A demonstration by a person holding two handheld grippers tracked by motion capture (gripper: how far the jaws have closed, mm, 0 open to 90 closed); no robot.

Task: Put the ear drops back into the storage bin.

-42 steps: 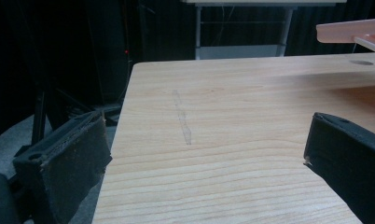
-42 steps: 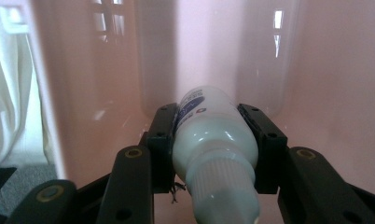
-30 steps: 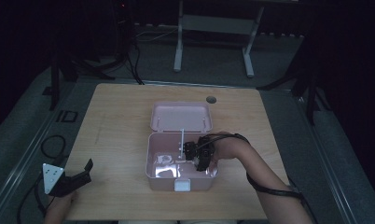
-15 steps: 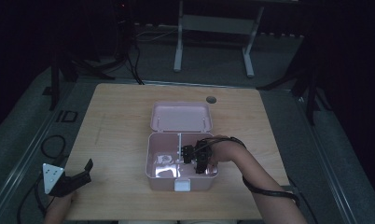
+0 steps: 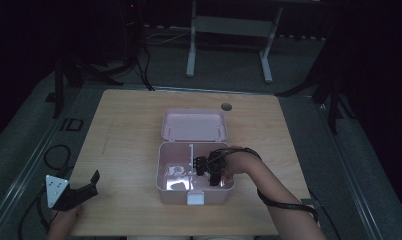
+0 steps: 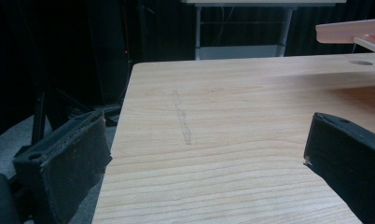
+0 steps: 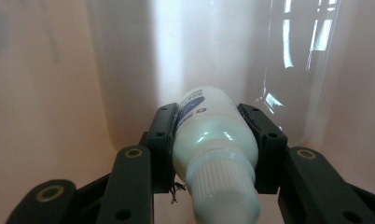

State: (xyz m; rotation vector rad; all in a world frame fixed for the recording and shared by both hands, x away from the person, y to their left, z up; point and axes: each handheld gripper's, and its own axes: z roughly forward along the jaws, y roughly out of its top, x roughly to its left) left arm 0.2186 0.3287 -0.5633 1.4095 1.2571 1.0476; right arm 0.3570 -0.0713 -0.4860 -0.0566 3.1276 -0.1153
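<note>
Where the high view gives a dark shape inside the pink box (image 5: 164,172), right gripper (image 7: 216,133) seen in its own view clamped on a white bottle (image 7: 209,140), ribbed cap toward the camera, body between both fingers, pink wall beyond the tips. Left gripper (image 5: 86,185) parked at the table (image 5: 129,130) edge, fingers (image 6: 69,158) spread wide, bare wood between.

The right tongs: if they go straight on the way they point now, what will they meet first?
Probably the pink box's inner wall, just beyond the white bottle that the right tongs hold; depth is unclear.
</note>
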